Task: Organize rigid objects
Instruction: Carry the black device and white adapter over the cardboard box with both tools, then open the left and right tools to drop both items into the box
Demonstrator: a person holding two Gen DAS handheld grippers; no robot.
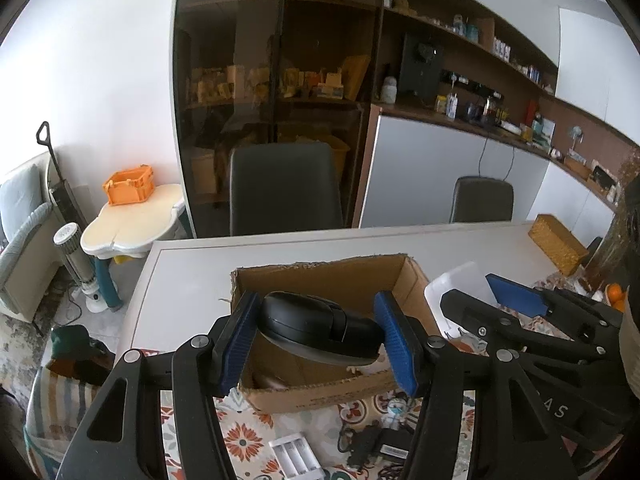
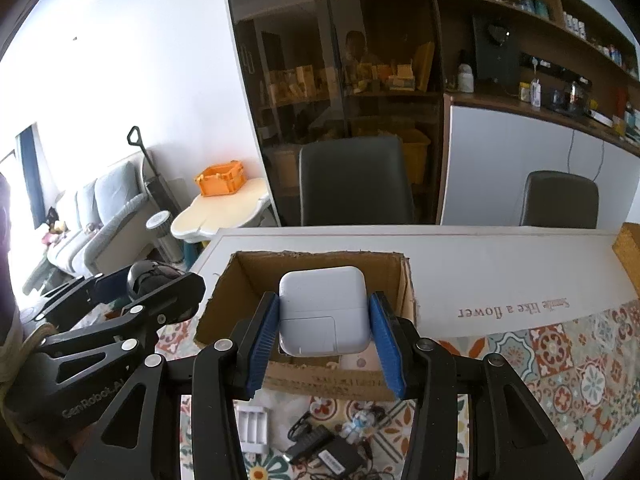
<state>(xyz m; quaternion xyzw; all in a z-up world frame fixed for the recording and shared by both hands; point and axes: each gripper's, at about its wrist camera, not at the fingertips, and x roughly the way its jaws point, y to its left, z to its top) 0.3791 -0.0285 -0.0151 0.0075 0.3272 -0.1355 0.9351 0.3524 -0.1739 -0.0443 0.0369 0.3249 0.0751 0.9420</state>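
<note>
My left gripper (image 1: 316, 332) is shut on a black computer mouse (image 1: 316, 330) and holds it above the open cardboard box (image 1: 404, 280). My right gripper (image 2: 324, 320) is shut on a white square power adapter (image 2: 323, 312) and holds it over the same cardboard box (image 2: 240, 276). The right gripper shows at the right of the left wrist view (image 1: 520, 300); the left gripper with the mouse shows at the left of the right wrist view (image 2: 120, 284). Both are side by side over the box.
On the patterned mat in front of the box lie a white battery holder (image 1: 296, 456), a black adapter with cable (image 1: 380, 446) and a small figurine (image 2: 360, 420). A white plastic container (image 1: 460, 288) stands right of the box. Two grey chairs (image 1: 284, 188) stand behind the table.
</note>
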